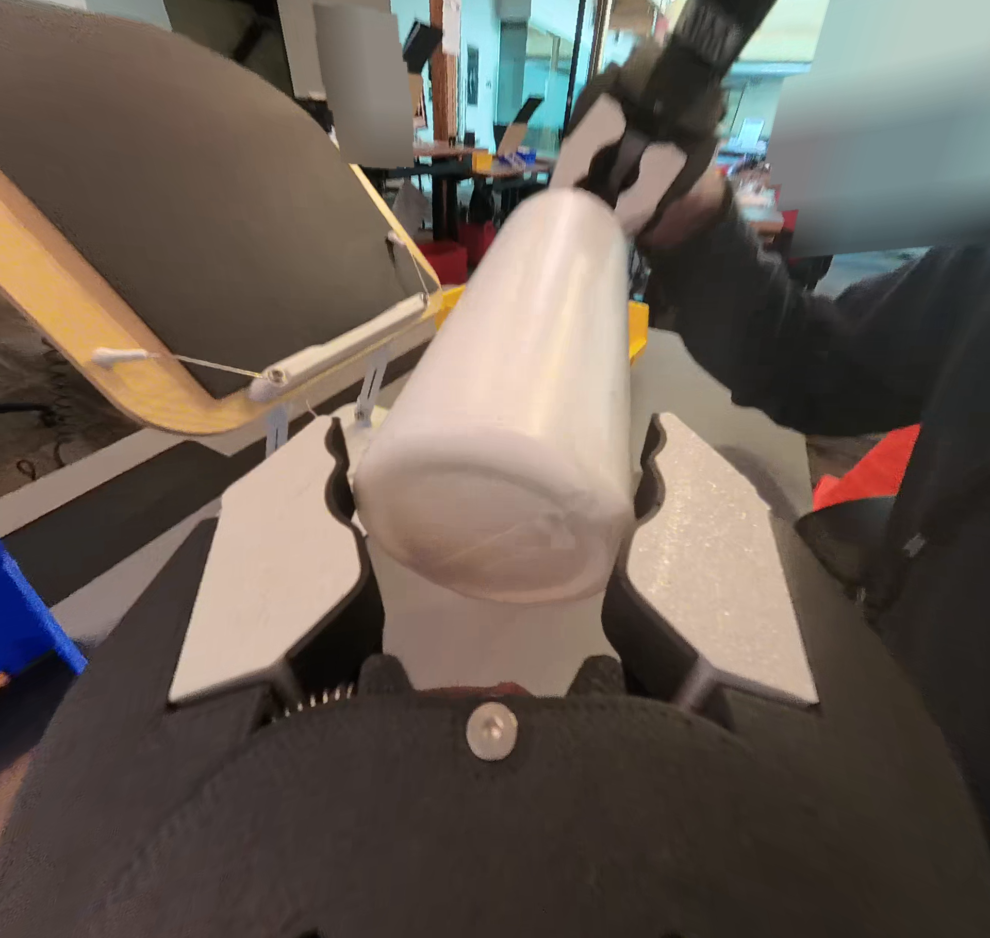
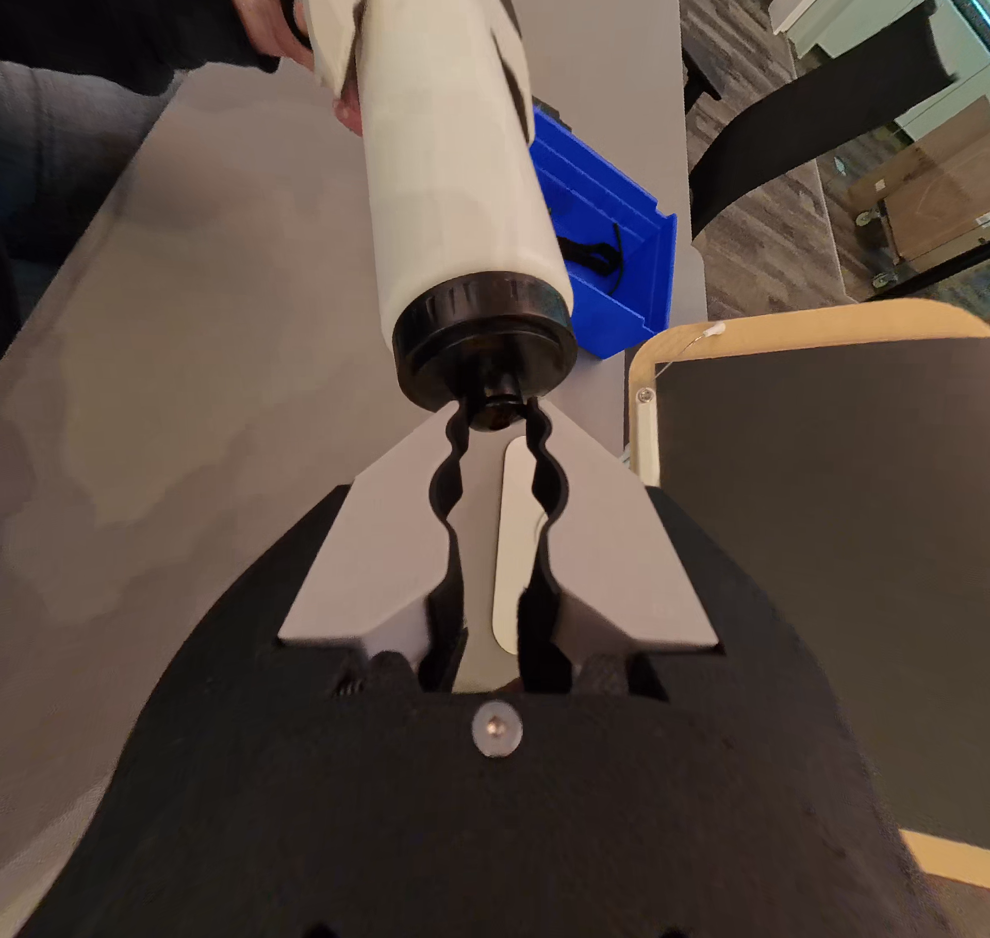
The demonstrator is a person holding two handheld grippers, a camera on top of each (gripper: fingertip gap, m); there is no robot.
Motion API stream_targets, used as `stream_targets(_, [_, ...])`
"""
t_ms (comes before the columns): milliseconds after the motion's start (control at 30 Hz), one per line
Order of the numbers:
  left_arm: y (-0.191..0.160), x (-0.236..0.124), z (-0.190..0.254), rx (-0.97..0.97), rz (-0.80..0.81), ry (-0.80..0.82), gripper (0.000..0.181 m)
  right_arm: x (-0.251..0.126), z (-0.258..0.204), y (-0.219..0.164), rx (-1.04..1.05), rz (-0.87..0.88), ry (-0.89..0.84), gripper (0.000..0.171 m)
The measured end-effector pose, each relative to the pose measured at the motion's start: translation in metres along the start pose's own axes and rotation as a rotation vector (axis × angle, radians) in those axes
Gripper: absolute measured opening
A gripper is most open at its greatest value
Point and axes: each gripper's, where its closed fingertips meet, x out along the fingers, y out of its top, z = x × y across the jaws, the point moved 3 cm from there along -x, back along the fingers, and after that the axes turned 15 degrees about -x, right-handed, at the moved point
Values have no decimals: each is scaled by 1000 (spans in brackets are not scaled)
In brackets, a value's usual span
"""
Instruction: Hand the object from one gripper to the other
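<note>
Left wrist view first: at nine o'clock a dark board in a pale wooden frame (image 1: 107, 377) leans on the tabletop (image 1: 696, 371). Dead centre, the white bottle (image 1: 514, 393) lies base-first toward the camera, and the left gripper (image 1: 493, 473) has its jaws spread wide, pressing on both sides of the bottle's base. Up at one o'clock, the right gripper (image 1: 616, 184) meets the bottle's far end. Over to the right wrist view: the bottle hangs above the tabletop, black cap (image 2: 482, 344) nearest. The right gripper's jaws are nearly closed, pinching the knob on that cap. At two o'clock sits a blue bin (image 2: 616, 248).
</note>
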Motion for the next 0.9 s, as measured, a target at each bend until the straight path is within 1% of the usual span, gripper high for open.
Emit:
stream_targets(67, [-13,5,0,34,-62,22,103,-5,-1,0,-37,-51,30,19])
stream_targets(133, [-21,9,-3,51,-79,48,102,-4,0,-3,-61,-98,44,18])
stream_targets(167, [-23,10,-4,36,-60,42,102,-4,0,-4,-60,-103,50,18])
stream_targets(200, [-24,11,-5,6,-38,25,102,-4,0,-4,-59,-95,51,19])
stream_targets(300, [-36,16,-8,-27,-35,10,102,-7,3,-1,-59,-69,43,18])
stream_targets(433, [-39,21,-5,-15,-23,-9,102,-19,11,16,-71,18,31,18])
stream_targets(567, [-54,33,-8,42,-114,28,103,-29,18,40,-119,91,29,18])
stream_targets(633, [-60,40,-9,75,-131,54,103,-30,21,51,-146,100,24,18])
stream_targets(700, [-64,46,-10,64,-109,48,102,-32,26,62,-153,126,13,18])
stream_targets(900, [-63,65,6,-66,47,-107,102,-34,45,95,-111,291,-54,13])
